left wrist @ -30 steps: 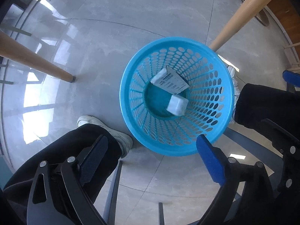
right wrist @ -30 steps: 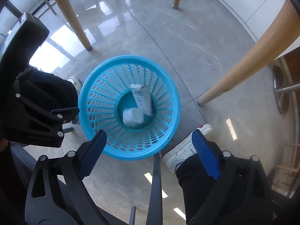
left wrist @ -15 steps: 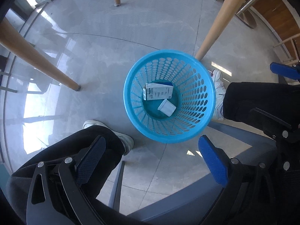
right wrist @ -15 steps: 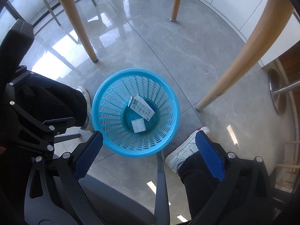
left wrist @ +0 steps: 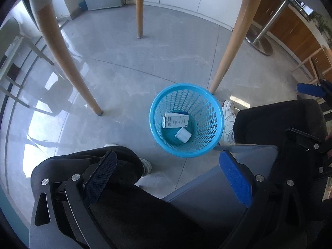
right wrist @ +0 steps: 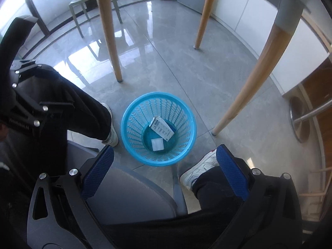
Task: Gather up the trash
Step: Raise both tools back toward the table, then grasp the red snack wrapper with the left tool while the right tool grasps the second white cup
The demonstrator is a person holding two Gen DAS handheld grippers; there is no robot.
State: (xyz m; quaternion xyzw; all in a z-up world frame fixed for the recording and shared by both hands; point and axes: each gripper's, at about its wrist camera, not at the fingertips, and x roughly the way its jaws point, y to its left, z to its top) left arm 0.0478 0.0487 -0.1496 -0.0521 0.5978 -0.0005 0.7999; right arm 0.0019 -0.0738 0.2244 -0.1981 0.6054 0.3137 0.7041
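Your left gripper (left wrist: pixel 168 173) jaws apart, empty | your right gripper (right wrist: pixel 165 171) jaws apart, empty | blue basket (left wrist: pixel 215 112) stood on glossy grey tile floor (left wrist: pixel 145 66), 12 o'clock of both | printed box (left wrist: pixel 176 120) and white packet (left wrist: pixel 183 135) lay inside | wooden table legs (left wrist: pixel 227 54) around, one touching basket at 1 o'clock | wood cabinets (left wrist: pixel 290 27) at 2 o'clock.

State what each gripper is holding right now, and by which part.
Nothing is held. The left gripper and right gripper are both open and empty above the blue basket; the printed box and small white box lie inside it.
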